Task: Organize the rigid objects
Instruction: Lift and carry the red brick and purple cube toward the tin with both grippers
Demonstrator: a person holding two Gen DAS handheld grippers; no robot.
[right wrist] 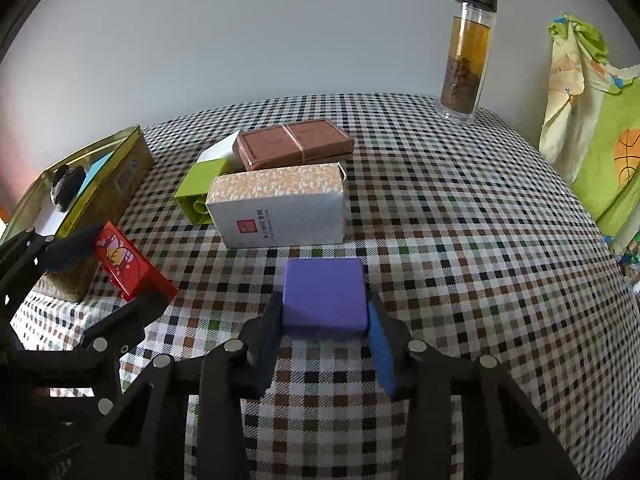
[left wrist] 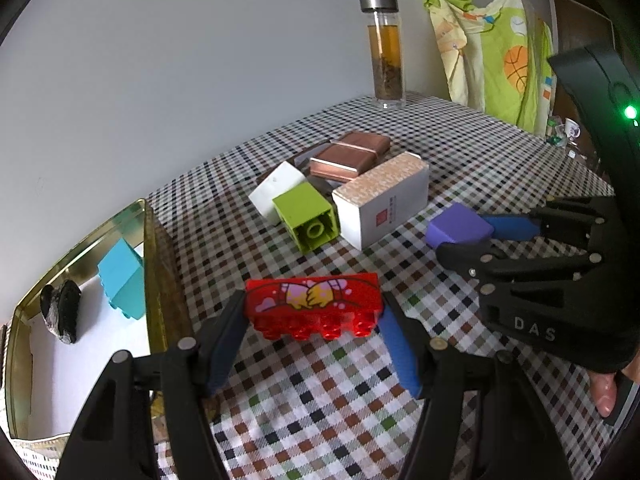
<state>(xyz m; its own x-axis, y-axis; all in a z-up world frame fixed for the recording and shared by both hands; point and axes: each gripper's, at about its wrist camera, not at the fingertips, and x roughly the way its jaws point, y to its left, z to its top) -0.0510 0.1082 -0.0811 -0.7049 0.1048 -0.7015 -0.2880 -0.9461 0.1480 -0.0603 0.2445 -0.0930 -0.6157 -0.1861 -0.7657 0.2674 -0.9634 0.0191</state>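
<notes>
A: Purple block (right wrist: 325, 295) sits on the desk (right wrist: 460, 240), the right tool (right wrist: 325, 330) clamped on it; the left tool (left wrist: 314, 320) grips the red brick (left wrist: 314, 300).
B: Progress?
A: The tin (left wrist: 150, 264) holds a blue block (left wrist: 122, 276) and a dark lump (left wrist: 62, 312).
B: Left?
A: Green block (left wrist: 308, 216), white block (left wrist: 276, 190), patterned carton (right wrist: 280, 204), brown box (right wrist: 294, 148). The tin's wall stands beside the brick.

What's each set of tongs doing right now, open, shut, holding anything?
Left tongs: shut on the red brick, pads on both its ends.
Right tongs: shut on the purple block, pads on both its sides.
</notes>
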